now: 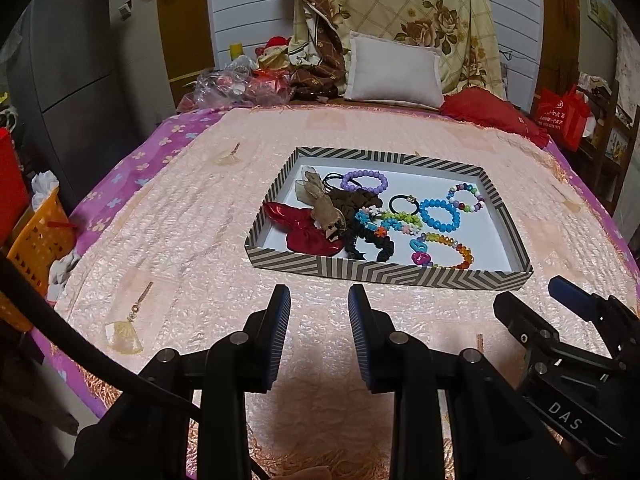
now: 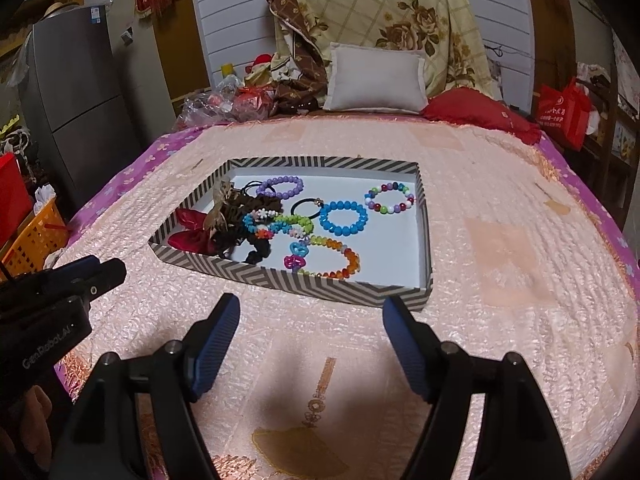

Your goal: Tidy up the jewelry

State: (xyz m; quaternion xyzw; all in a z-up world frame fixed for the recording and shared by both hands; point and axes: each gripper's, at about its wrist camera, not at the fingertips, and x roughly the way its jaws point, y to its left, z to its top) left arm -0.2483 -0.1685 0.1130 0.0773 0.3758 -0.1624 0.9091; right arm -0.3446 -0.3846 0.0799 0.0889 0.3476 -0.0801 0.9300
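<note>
A striped shallow tray (image 1: 384, 274) (image 2: 288, 280) lies on the pink bedspread. It holds several bead bracelets: purple (image 1: 365, 181) (image 2: 280, 185), blue (image 1: 439, 215) (image 2: 343, 218), mixed-colour (image 1: 466, 197) (image 2: 390, 198), and orange-rainbow (image 1: 450, 250) (image 2: 334, 258). At its left lie a red scrunchie (image 1: 304, 232) (image 2: 190, 232), brown and black hair ties and a tan bow (image 1: 320, 200). My left gripper (image 1: 319, 296) is open and empty, just short of the tray's near wall. My right gripper (image 2: 311, 308) is open wide and empty, also before the near wall.
Pillows (image 1: 394, 72) and a red cushion (image 1: 488, 114) lie at the bed's head, with plastic bags (image 1: 236, 88) beside them. An orange basket (image 1: 40, 236) and a grey fridge (image 1: 72, 80) stand left of the bed. A red bag (image 1: 564, 116) is at the right.
</note>
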